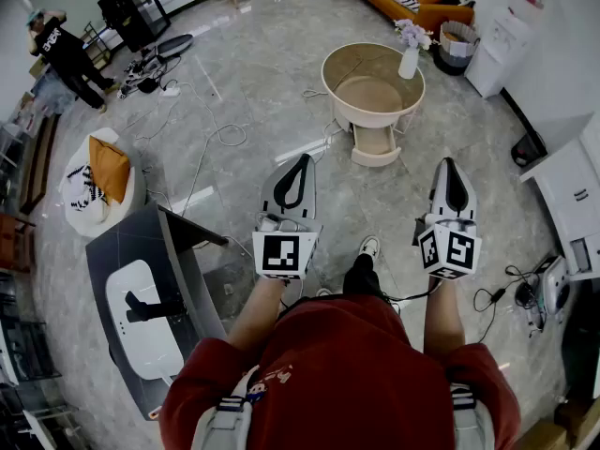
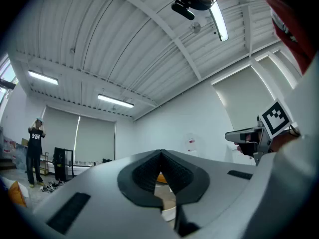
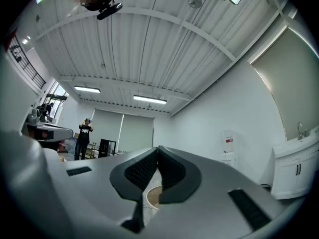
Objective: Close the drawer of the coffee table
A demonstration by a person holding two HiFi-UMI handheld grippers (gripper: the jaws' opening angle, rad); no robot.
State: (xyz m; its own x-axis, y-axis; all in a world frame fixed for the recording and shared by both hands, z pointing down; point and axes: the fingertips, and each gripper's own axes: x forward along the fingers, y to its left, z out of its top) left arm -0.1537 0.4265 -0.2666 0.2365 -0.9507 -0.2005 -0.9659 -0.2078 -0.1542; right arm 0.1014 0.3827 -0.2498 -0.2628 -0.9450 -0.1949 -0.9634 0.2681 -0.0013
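Standing well back from the coffee table (image 1: 373, 90), the person had not yet begun the approach. A grey stand (image 1: 141, 289) stood near the left gripper (image 1: 302, 163), whose jaws were pressed together on nothing. Ahead, the drawer (image 1: 375, 144) hung open on the table's near side. The right gripper (image 1: 451, 165) was likewise shut and empty. Next, I judged, came a walk forward across open floor, skirting the cables (image 1: 214, 141) and the white cabinet (image 1: 574, 190).
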